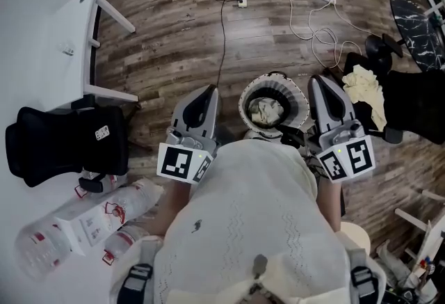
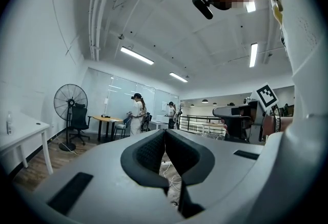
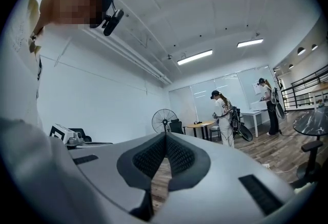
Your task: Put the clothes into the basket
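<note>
The step in hand looks like a reach for the cream bundle of clothes (image 1: 366,90), and the right gripper (image 1: 321,81) is the nearer tool for it. To do it well, I judge, the jaws should be spread wide before the descent and the tool tipped down from its level pose. The bite should go deep into a thick fold near the middle of the heap, not a loose edge. That way the soft cloth lifts as one and no trailing end catches the basket's rim on the short carry across. From the left: the left gripper (image 1: 206,94) hangs level before the person's chest, its pads (image 2: 149,152) pressed together with nothing between them. Only floor and a bit of cable show through the gap under their meeting line. Just right of it, down on the wooden floor (image 1: 174,52) between the two tools, stands the basket (image 1: 300,102), round and pale-rimmed. One crumpled light cloth (image 1: 266,110) already lies inside. On the basket's far side the right gripper is likewise closed on nothing, its pads (image 3: 179,156) meeting along a clean line. The cream bundle lies just right of that gripper and lower down, heaped on a dark seat (image 1: 417,101), near the basket but apart from it.
</note>
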A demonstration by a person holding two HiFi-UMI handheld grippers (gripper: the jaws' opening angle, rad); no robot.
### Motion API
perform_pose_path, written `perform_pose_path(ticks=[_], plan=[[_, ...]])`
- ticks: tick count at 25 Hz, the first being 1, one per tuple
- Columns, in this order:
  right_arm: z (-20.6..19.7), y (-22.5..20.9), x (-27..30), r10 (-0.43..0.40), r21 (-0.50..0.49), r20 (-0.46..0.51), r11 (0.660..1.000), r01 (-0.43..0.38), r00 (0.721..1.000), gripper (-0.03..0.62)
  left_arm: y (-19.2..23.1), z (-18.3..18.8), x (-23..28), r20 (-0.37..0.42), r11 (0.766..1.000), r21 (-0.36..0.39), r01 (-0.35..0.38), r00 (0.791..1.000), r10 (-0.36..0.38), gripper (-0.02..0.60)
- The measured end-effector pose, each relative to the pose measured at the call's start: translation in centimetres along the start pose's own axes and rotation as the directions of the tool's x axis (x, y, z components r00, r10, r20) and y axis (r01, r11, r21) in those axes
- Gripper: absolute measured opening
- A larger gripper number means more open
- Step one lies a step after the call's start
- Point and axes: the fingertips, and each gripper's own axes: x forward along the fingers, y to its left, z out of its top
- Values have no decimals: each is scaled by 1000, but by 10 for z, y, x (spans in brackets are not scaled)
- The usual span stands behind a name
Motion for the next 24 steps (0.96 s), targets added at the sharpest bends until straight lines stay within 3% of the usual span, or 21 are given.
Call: perform_pose_path(ticks=[24], plan=[[-17, -36, 6, 8, -16, -46, 1000, -8, 999, 6, -14, -10, 37, -4, 1000, -2, 7, 1000, -7, 21]])
